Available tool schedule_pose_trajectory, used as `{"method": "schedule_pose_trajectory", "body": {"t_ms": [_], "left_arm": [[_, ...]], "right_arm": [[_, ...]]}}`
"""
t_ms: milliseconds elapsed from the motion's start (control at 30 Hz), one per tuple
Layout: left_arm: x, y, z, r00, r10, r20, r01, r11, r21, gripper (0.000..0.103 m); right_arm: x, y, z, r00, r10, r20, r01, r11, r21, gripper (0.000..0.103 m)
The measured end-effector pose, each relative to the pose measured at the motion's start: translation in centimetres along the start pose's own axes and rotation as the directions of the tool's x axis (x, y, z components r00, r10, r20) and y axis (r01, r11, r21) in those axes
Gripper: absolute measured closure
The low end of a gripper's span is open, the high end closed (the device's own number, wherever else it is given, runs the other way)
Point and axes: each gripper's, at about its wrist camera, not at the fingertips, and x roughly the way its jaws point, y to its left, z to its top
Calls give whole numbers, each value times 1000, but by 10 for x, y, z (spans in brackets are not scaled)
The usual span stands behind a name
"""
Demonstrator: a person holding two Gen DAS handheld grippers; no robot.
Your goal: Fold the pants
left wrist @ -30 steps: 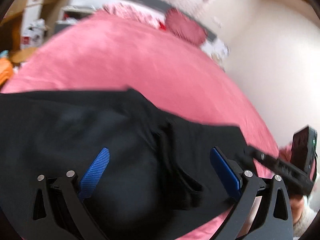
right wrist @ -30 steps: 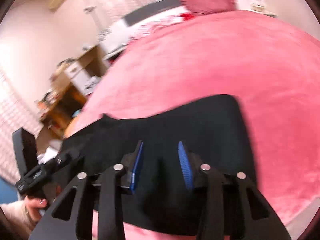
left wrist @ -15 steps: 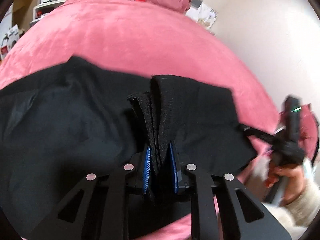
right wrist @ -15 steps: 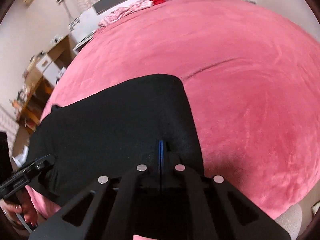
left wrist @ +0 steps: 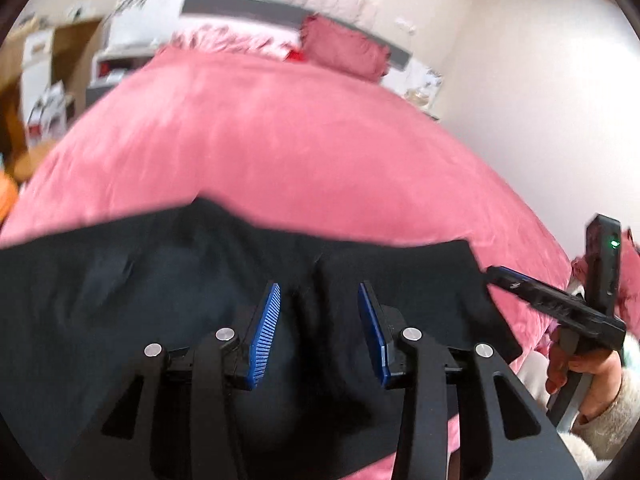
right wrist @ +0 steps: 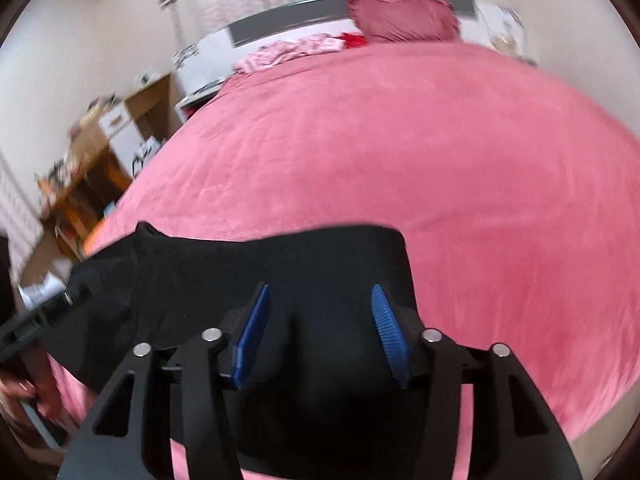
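**Both grippers let go of the pants**

The black pants [left wrist: 160,304] fill the lower frame on the pink bed [left wrist: 280,152]. The left gripper [left wrist: 320,320] and right gripper [right wrist: 320,320] hover above them, fingers apart. Half a second ago both were clamped on cloth. Released, the thick bunched fold may spring open or slide.

Left claw [left wrist: 319,320] and right claw [right wrist: 320,320] both gape, empty.

Black pants [left wrist: 160,300] are spread flat across the near edge of a pink bed [left wrist: 280,152]; a raised crease, possibly a fold, is seen mid-cloth, though blurred.
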Motion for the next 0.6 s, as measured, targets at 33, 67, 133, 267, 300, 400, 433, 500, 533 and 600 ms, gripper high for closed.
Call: {"method": "schedule_pose_trajectory", "body": {"t_ms": [33,67,133,267,300,400,433,500,533,600], "left_arm": [[8,-11,6,1000,-5,-17,6,999,44,64],[16,-18,10,999,-4,-33,7,997,77,64],[34,-29,11,998,2,-62,7,990,141,64],[81,-29,10,982,120,-148,-86,972,218,64],[91,-23,8,975,126,-181,-89,976,200,58],[101,5,1,979,67,-194,-47,993,107,45],[102,10,-2,981,44,-187,-26,995,99,44],[101,6,-9,985,44,-164,-21,990,140,44],[100,3,-10,988,52,-144,-29,986,163,44],[96,-1,-14,993,66,-102,-46,982,181,44]], "right_arm": [[7,3,5,1000,-3,-11,3,1000,-28,59],[15,4,10,1000,-8,-19,7,999,-37,61],[31,-2,18,999,-28,-44,27,999,-30,65],[58,-19,26,995,-45,-93,47,999,16,71],[66,-23,25,993,-41,-107,44,999,23,71],[76,-25,19,996,-53,-71,53,999,2,71],[79,-24,14,997,-61,-39,60,998,-21,71],[79,-23,7,998,-69,11,70,997,-38,71],[78,-23,4,997,-75,29,76,996,-41,71],[74,-19,0,994,-92,58,96,993,-64,70]]}}
